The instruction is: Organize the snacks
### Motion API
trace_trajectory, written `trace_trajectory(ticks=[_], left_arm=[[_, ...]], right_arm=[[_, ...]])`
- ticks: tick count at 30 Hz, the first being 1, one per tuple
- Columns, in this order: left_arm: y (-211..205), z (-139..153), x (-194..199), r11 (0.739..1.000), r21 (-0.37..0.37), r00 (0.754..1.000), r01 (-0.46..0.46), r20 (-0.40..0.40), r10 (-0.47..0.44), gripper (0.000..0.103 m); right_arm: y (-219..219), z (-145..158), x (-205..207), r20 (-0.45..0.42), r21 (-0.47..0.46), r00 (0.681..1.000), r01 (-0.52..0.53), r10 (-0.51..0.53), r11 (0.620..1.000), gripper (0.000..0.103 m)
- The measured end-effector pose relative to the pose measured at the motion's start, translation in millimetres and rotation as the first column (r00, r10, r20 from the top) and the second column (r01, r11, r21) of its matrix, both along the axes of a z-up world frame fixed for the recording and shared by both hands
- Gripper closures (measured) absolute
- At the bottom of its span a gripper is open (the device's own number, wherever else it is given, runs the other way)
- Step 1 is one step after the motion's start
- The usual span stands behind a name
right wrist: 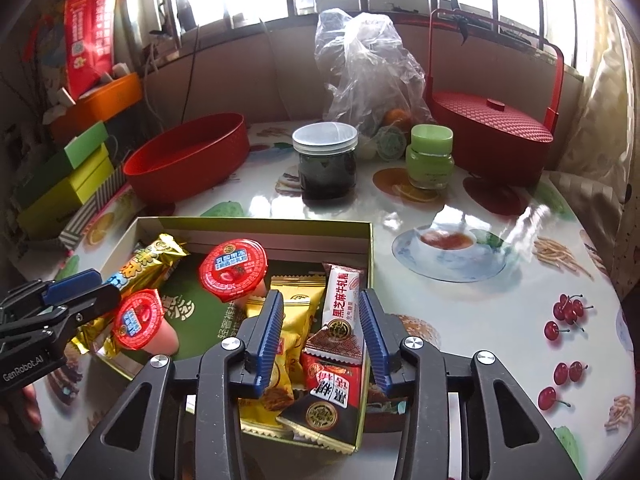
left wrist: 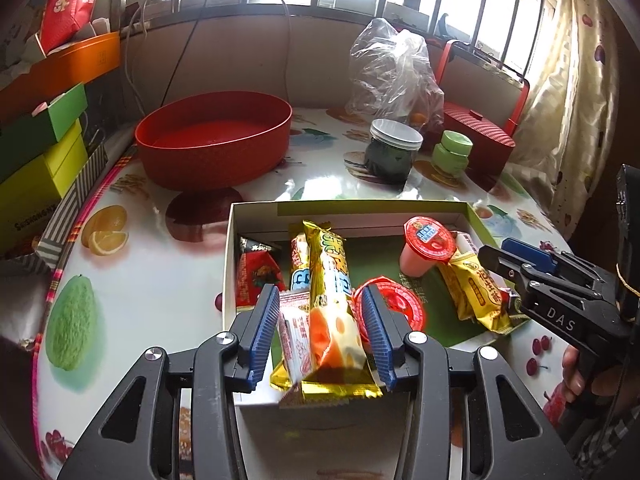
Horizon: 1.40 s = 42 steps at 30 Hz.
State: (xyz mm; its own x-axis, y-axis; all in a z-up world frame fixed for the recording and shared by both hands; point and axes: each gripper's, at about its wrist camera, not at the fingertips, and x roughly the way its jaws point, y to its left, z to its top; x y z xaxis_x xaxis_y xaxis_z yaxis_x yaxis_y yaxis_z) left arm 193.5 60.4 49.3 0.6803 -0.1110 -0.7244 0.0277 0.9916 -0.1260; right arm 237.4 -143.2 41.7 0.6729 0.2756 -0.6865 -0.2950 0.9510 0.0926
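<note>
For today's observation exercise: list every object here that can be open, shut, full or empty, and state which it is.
Shallow cardboard snack box: lidless, holding snacks.
Red oval plastic tub: uncovered, empty.
Dark glass jar with white lid: lid on.
Small green jar: capped.
Red handled basket: lid on.
Upright jelly cup, red foil: sealed.
Left hand-held gripper: open.
Right hand-held gripper: open.

left gripper [left wrist: 322, 334]: black frame, blue ribbed pads, silver screws | right gripper [right wrist: 322, 336]: same, "DAS" marking

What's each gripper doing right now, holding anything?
Left gripper: open, gold cheese bar between the jaws, not pinched.
Right gripper: open over the snack box, holding nothing.
</note>
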Motion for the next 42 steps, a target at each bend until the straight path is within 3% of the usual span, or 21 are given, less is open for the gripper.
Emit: trace_trajectory(ticks=[15,19,32,42], left_arm=[[-19.1,1.1,-53.5,1.000,-0.013,1.000,0.010,-0.004,-0.010,0.057],[-28.4,-4.7,-66.5,0.999,0.034,1.000,0.016,-0.008,-0.016,0.057],[-37.6,-33.9,-87.9,1.000,0.018,0.996,0.005,-0.089,-0.004,0.057],[-40.8,-41.3,-96.5,0.999,0.037,0.995,-0.014,-0.096,0.017,0.057]], right_arm=[[-16.1,9.1,-51.1,0.026,0.031,1.000,0.015,-0.016,0.999,0.054],[-21.2,2.8,-65.3,0.013,0.028,1.000,0.025,-0.025,0.999,0.054],[-25.3,-29.7,-94.8,-0.059,-0.069,0.997,0.036,-0.040,0.997,0.052],[-25.4,-40.0,-108.4,-0.078,-0.131,0.994,0.062,-0.072,0.989,0.049]])
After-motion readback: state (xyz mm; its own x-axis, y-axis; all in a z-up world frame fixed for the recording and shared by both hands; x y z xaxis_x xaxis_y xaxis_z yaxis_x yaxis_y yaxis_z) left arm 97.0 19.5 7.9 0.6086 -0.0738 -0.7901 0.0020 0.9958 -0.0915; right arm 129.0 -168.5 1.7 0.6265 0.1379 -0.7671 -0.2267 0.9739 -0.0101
